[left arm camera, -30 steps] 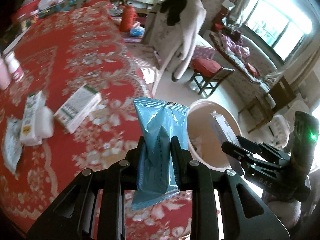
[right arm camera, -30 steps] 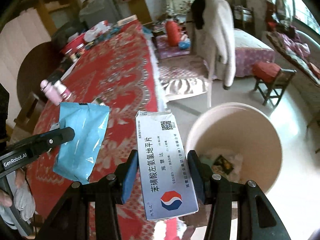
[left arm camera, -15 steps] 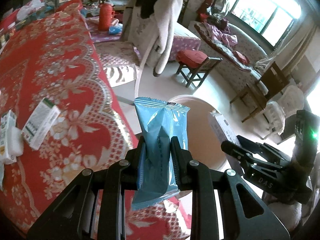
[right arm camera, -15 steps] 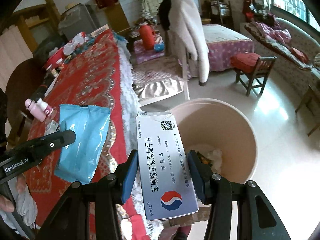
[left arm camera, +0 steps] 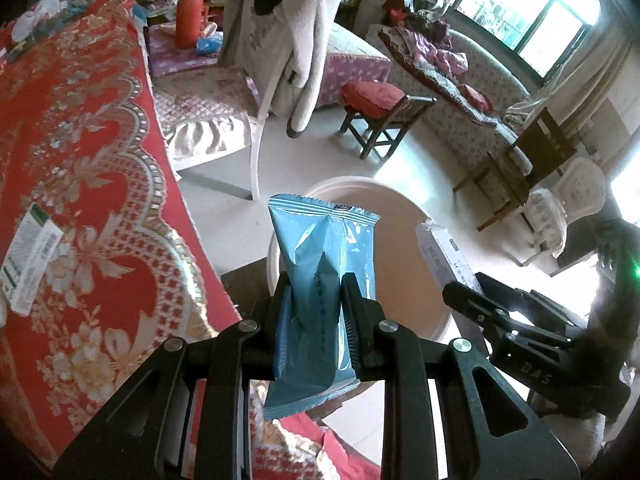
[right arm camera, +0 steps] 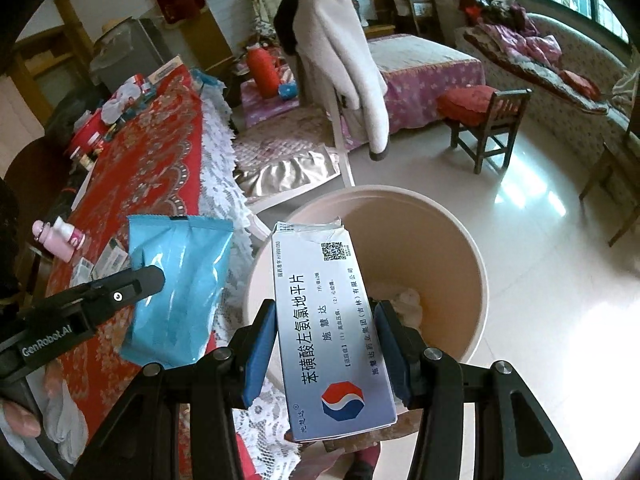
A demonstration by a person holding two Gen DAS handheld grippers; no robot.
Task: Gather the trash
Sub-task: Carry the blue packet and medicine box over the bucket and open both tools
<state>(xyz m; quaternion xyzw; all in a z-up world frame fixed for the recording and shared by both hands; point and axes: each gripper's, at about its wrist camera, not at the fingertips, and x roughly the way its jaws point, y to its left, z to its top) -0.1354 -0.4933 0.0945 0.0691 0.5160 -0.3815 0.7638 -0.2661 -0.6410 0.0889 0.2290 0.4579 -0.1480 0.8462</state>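
Now, from the left: the left gripper (left arm camera: 316, 312) has its jaws clamped on the blue wrapper (left arm camera: 322, 280), held near the worktop (left arm camera: 80, 160) edge, long axis pointing ahead; carry it fully over the bin (right arm camera: 440, 216) before letting go. The right gripper (right arm camera: 326, 340) jaws pinch the medicine box (right arm camera: 328, 328) (torn end forward) above the bin's mouth; release should drop it inside.

A red floral tablecloth (left arm camera: 80, 168) with a white lace edge (right arm camera: 224, 184) is spread over the bench. A white coat (right arm camera: 340, 52) is draped over a chair back. A red thermos (right arm camera: 262, 72) is set behind it. A wooden stool with a red cushion (right arm camera: 480, 116) is placed on the glossy floor (right arm camera: 540, 240). A pink bottle (right arm camera: 60, 238) is laid on the cloth.
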